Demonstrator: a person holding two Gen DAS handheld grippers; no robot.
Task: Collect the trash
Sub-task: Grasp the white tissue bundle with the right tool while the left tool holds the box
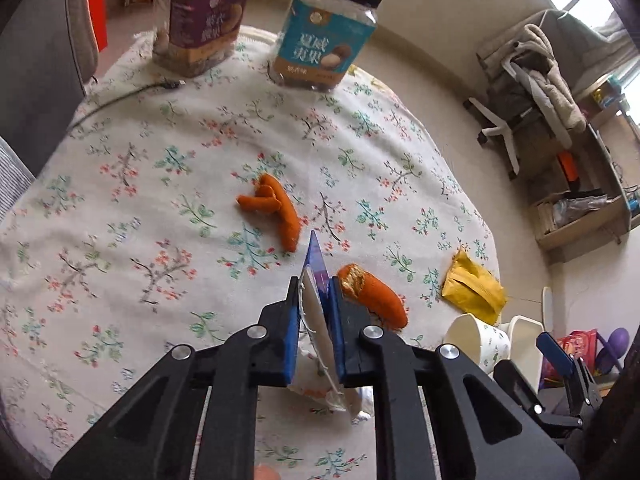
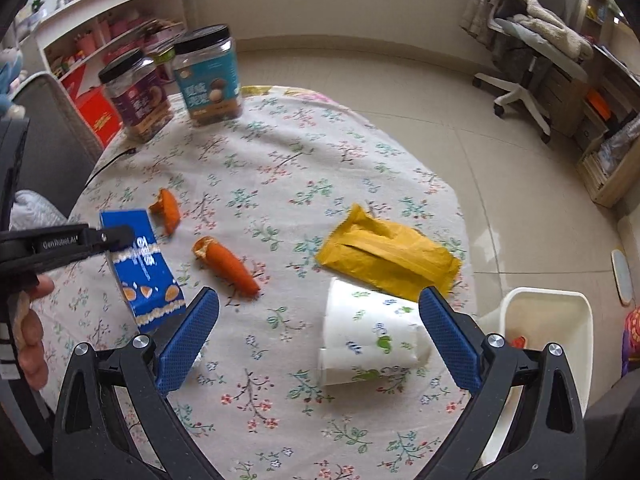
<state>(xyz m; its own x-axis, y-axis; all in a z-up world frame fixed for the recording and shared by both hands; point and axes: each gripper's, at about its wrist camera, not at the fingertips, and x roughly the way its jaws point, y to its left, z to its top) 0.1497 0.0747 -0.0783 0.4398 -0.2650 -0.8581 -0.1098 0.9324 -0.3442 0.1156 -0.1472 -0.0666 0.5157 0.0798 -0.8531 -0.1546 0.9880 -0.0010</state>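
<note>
Left wrist view: my left gripper (image 1: 314, 312) is clamped on a flat blue snack wrapper (image 1: 316, 264); my right gripper (image 2: 318, 322) gapes wide above a fallen white paper cup (image 2: 370, 340).

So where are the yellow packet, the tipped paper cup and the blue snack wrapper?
Yellow packet (image 2: 384, 256): right wrist view, its middle.
Tipped paper cup (image 2: 372, 340): right wrist view, its side.
Blue snack wrapper (image 2: 150, 280): right wrist view, printed face.

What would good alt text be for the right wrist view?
The open right tool hovers over a paper cup lying on its side on a floral tablecloth. Left, the other tool grips a blue snack packet; carrot pieces and a yellow wrapper lie nearby.
</note>
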